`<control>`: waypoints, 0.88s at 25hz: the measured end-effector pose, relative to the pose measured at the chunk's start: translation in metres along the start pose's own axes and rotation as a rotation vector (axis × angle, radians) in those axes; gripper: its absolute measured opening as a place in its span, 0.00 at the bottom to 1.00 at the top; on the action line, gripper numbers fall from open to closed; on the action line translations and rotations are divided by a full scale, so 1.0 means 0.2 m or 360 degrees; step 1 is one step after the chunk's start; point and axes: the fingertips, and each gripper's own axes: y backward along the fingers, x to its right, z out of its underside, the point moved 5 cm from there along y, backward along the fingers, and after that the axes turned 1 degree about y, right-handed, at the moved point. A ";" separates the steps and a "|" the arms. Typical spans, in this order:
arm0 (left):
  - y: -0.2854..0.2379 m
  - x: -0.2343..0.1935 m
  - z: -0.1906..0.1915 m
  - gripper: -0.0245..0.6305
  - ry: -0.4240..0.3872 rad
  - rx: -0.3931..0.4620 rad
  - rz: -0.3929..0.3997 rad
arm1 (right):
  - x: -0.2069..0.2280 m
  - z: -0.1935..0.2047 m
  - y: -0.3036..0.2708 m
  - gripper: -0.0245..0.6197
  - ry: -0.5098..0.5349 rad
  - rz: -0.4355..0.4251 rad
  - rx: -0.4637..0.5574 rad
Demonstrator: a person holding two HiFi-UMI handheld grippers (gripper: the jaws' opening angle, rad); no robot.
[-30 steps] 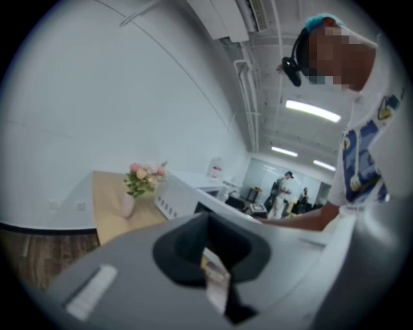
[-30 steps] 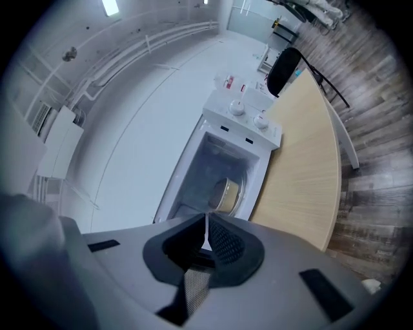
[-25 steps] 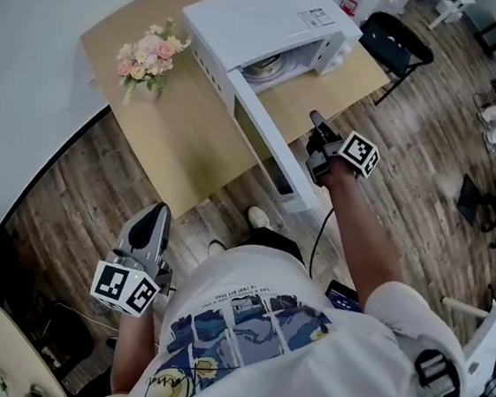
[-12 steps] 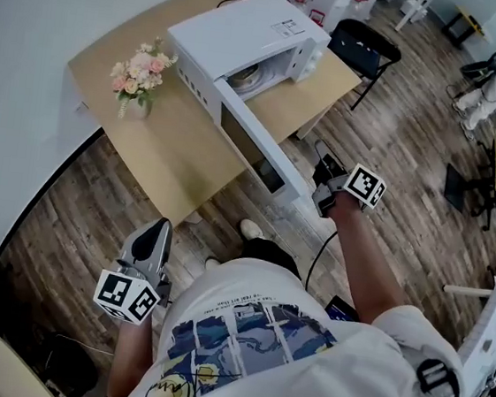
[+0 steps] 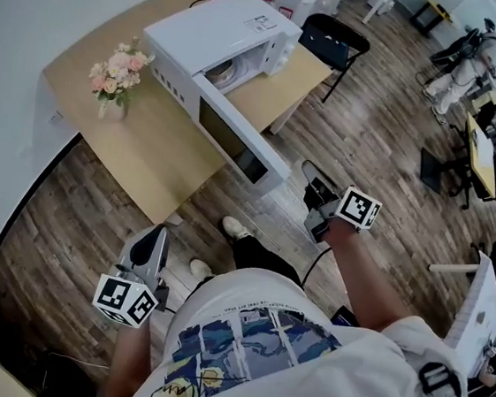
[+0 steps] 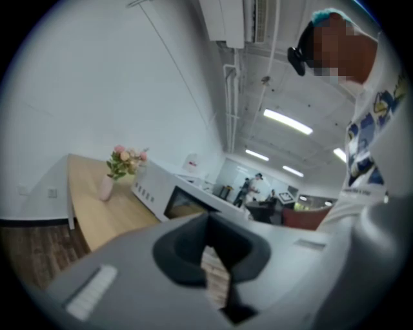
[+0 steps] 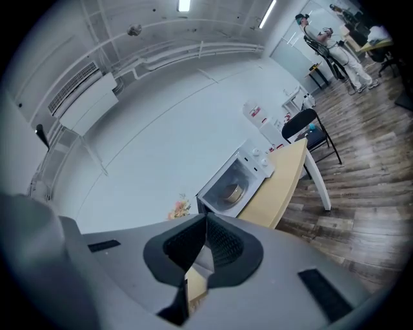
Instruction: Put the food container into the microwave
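A white microwave [image 5: 218, 34] stands on a wooden table [image 5: 147, 150] with its door [image 5: 236, 143] swung wide open. The food container [image 5: 225, 70], a round bowl, sits inside the cavity. The right gripper view shows the same bowl [image 7: 231, 192] in the oven. My right gripper [image 5: 309, 169] hangs over the floor, off the door's free end, shut and empty. My left gripper [image 5: 157, 234] is low by my left side, well short of the table, also shut on nothing. Their closed tips show in the left gripper [image 6: 206, 216] and right gripper [image 7: 205, 219] views.
A vase of pink flowers [image 5: 111, 75] stands on the table left of the microwave. A black chair [image 5: 333, 38] sits past the table's right end. Desks, chairs and people fill the far right of the room. The floor is wood plank.
I have backed away from the table. My right gripper has drawn back from the open door's edge to over the floor. The left gripper stays low at my side.
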 end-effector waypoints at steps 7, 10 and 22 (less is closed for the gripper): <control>-0.05 0.07 0.11 0.05 0.0010 -0.0084 0.0042 | -0.15 0.07 0.12 0.05 0.0212 -0.0035 -0.0147; -0.10 0.15 0.11 0.05 -0.0004 -0.0082 0.0036 | -0.17 0.08 0.15 0.05 0.0254 -0.0114 -0.0170; -0.67 0.84 0.16 0.05 -0.0065 -0.0109 0.0133 | 0.05 -0.11 0.57 0.05 0.0460 -0.0320 -0.0251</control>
